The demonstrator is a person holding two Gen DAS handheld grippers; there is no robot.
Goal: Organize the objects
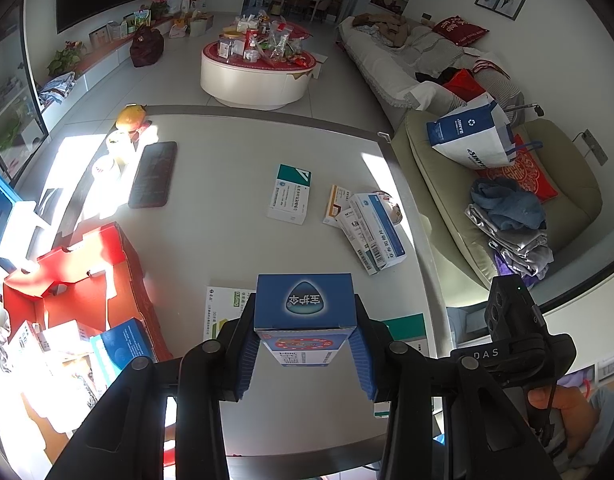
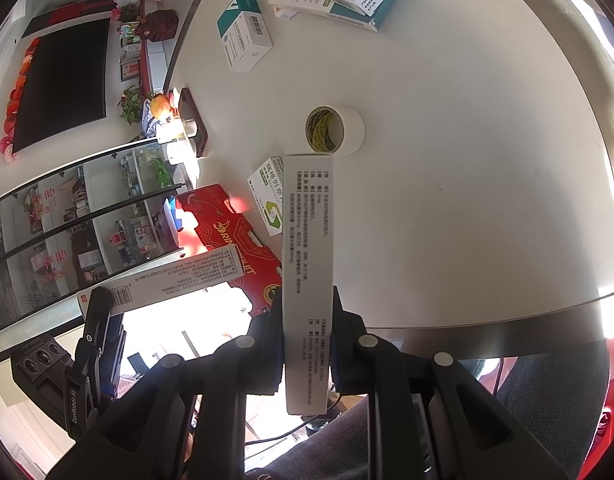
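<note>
left gripper (image 1: 305, 344) has its jaws clamped on a blue box (image 1: 305, 300) at lower centre, above the desk (image 1: 227, 240); the box hides most of a green-and-white carton (image 1: 223, 308). right gripper (image 2: 309, 344) jaws squeeze a long white box (image 2: 307, 280), its lower end cut off behind the fingers. the red box (image 1: 79, 280) at lower left is washed out by glare, so its contents are hard to read.

White table (image 1: 227, 240): medicine boxes (image 1: 291, 198), phone (image 1: 153, 174), tape roll (image 2: 339, 130).
</note>
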